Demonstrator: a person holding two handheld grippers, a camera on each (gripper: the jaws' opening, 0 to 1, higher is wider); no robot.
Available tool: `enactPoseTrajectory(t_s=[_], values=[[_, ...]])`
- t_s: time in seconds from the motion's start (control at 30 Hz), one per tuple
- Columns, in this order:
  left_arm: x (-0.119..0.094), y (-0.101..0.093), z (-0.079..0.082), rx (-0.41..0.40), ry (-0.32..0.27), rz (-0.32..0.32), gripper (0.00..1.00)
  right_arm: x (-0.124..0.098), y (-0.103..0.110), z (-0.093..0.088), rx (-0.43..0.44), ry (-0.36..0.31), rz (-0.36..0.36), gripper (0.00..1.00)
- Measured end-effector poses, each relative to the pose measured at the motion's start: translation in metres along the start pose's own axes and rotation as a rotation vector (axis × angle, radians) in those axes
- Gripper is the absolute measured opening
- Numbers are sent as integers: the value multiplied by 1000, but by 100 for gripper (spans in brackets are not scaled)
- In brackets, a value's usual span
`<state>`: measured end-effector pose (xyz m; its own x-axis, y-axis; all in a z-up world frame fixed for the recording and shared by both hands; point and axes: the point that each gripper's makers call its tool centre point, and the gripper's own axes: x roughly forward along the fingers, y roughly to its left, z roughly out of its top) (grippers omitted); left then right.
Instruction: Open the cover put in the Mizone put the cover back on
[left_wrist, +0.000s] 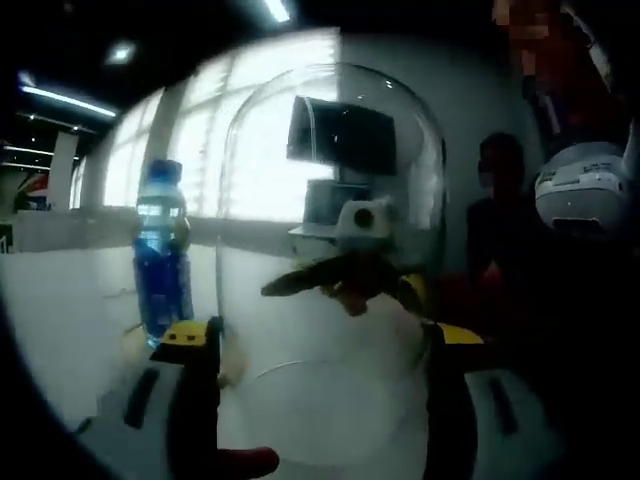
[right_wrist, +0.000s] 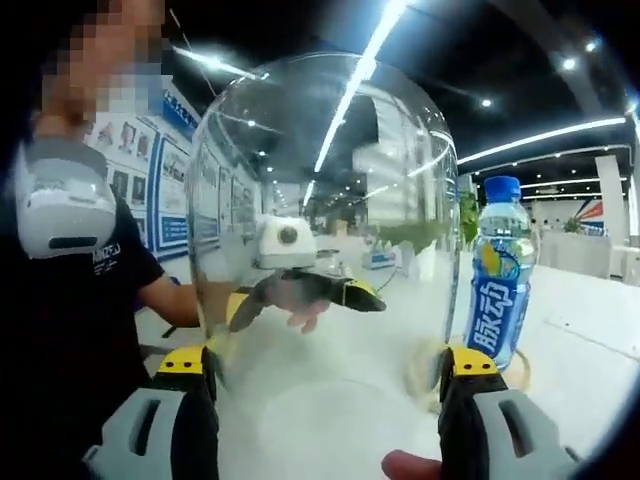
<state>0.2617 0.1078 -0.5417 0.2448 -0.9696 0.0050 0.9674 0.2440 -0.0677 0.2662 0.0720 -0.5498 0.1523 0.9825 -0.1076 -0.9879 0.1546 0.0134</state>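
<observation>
A clear glass dome cover (left_wrist: 330, 200) stands upright between my left gripper's (left_wrist: 322, 335) yellow-tipped jaws, which press on its two sides. My right gripper (right_wrist: 328, 362) holds the same cover (right_wrist: 320, 180) from the opposite side. Each gripper shows through the glass in the other's view: the right one (left_wrist: 346, 275) and the left one (right_wrist: 300, 290). The blue Mizone bottle (left_wrist: 160, 250) stands upright outside the cover, left of it in the left gripper view. In the right gripper view the bottle (right_wrist: 500, 285) is on the right, on a round tan base (right_wrist: 515, 375).
A person in a dark shirt (right_wrist: 70, 330) stands close behind the cover, at the right in the left gripper view (left_wrist: 520, 270). The white tabletop (right_wrist: 580, 370) stretches past the bottle. Bright windows (left_wrist: 200, 140) lie behind.
</observation>
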Motion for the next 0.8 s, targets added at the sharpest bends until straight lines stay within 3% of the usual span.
enactPoseTrajectory(t_s=[0.3, 0.8], values=[[6, 2, -4, 1, 17, -57, 74, 5, -1, 0, 1, -39, 90, 89], [13, 4, -4, 25, 20, -86, 76, 8, -3, 2, 10, -53, 96, 90]])
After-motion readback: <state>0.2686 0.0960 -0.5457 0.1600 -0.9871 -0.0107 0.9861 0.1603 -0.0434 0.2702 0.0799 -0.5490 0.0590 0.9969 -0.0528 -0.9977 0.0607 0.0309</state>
